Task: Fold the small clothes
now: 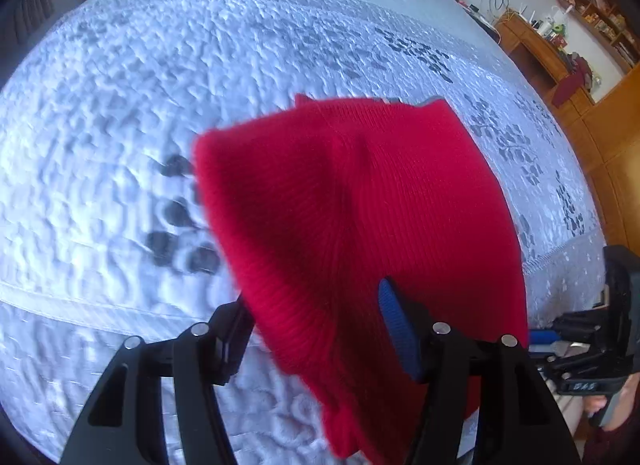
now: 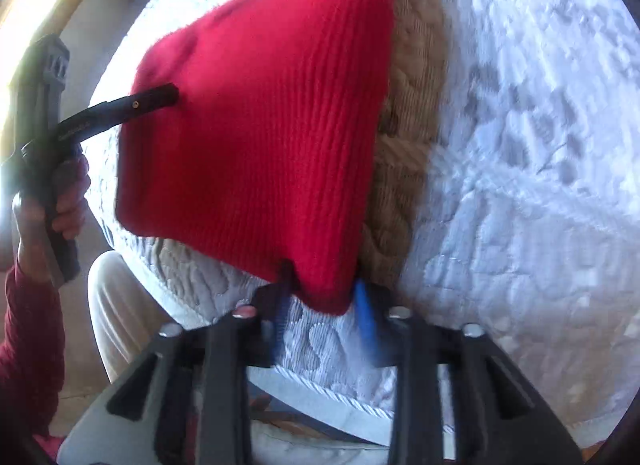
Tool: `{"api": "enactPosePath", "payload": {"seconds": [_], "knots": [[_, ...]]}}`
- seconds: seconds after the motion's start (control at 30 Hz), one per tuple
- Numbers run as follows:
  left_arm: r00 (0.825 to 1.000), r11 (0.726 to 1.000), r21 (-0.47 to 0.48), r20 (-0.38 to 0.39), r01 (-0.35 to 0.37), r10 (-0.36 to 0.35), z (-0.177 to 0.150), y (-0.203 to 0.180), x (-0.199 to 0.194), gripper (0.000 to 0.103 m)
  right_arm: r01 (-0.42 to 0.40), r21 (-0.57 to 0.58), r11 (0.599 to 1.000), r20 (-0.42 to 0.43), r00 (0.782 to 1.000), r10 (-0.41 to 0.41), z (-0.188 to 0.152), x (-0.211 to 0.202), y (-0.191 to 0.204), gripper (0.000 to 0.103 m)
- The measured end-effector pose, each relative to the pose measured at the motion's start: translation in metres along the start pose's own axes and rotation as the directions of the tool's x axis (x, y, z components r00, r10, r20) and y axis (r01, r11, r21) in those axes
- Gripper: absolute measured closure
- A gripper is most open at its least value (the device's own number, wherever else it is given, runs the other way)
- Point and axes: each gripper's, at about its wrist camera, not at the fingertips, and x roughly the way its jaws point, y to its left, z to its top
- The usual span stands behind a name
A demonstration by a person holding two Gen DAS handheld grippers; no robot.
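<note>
Knitwear, a red ribbed garment point(image 2: 260, 137), hangs lifted over a quilted bed between two handheld grippers.

In the right wrist view the right gripper point(image 2: 320, 305), at lower centre, pinches the garment's lowest corner between its blue pads point(image 2: 366, 319), while the left gripper point(image 2: 160, 95) reaches in at the left edge and meets the cloth's side. In the left wrist view the left gripper point(image 1: 320, 329) stands with its jaws apart, the red knit draped across the right blue pad and the left finger clear of it. Behind the red cloth lies a tan cable-knit piece point(image 2: 408, 145). The white quilted bedspread point(image 1: 160, 105) stretches bare towards the upper left, and wooden shelving point(image 1: 580, 45) stands at the upper right.
</note>
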Motion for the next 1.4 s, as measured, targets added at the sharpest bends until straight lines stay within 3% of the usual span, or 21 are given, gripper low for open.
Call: {"api": "enactPosePath", "payload": {"seconds": [0.13,0.23,0.33,0.47,0.6,0.7,0.83,0.9,0.97,1.07,1.23,1.33,1.4], "knots": [[0.992,0.996,-0.009,0.094,-0.088,0.089,0.028,0.022,-0.036,0.04,0.034,-0.017,0.999,0.108,0.994,-0.032,0.0,-0.04,-0.003,0.065],[0.986,0.997,-0.009,0.147,-0.082,0.082,0.067,0.022,-0.047,0.04,0.013,-0.022,1.0,0.156,0.988,-0.01,0.027,-0.047,0.003,0.065],[0.99,0.996,0.06,0.129,-0.062,0.054,0.104,0.005,-0.028,0.04,0.032,-0.037,0.999,0.173,0.985,-0.025,0.049,-0.045,0.007,0.065],[0.998,0.989,0.136,0.047,-0.053,0.047,0.136,-0.018,0.029,0.04,0.027,-0.041,0.999,0.172,0.985,-0.019,0.07,-0.031,0.018,0.065],[0.997,0.988,0.143,-0.023,-0.064,0.068,0.138,-0.02,0.074,0.04,0.037,-0.007,0.999,0.168,0.985,-0.035,0.082,-0.021,0.015,0.065],[0.998,0.991,0.127,-0.056,-0.033,0.04,0.132,-0.018,0.092,0.044,0.106,0.034,0.994,0.165,0.98,-0.111,0.088,-0.013,0.012,0.065],[0.998,0.988,0.143,-0.033,-0.048,0.054,0.126,-0.02,0.096,0.069,0.112,0.075,0.991,0.168,0.978,-0.123,0.093,-0.004,0.008,0.065],[0.998,0.988,0.14,-0.017,-0.059,0.062,0.126,-0.02,0.094,0.087,0.143,0.069,0.987,0.185,0.971,-0.154,0.094,-0.004,0.01,0.064],[0.999,0.995,0.091,-0.004,-0.049,0.05,0.131,-0.014,0.089,0.091,0.183,0.061,0.981,0.206,0.96,-0.192,0.095,-0.007,0.012,0.058],[0.999,1.0,0.016,0.02,-0.026,0.026,0.139,-0.006,0.08,0.093,0.255,0.041,0.966,0.242,0.936,-0.257,0.096,-0.009,0.017,0.058],[0.993,0.998,0.046,0.108,-0.045,0.04,0.142,-0.015,0.061,0.094,0.283,0.019,0.959,0.267,0.923,-0.278,0.095,-0.01,0.02,0.058],[0.994,0.994,0.074,0.074,-0.083,0.078,0.14,-0.014,0.071,0.094,0.291,0.011,0.957,0.272,0.92,-0.283,0.095,-0.01,0.02,0.058],[0.994,0.991,0.088,-0.001,-0.105,0.105,0.134,-0.009,0.092,0.092,0.291,0.009,0.957,0.275,0.919,-0.282,0.095,-0.01,0.02,0.058]]}}
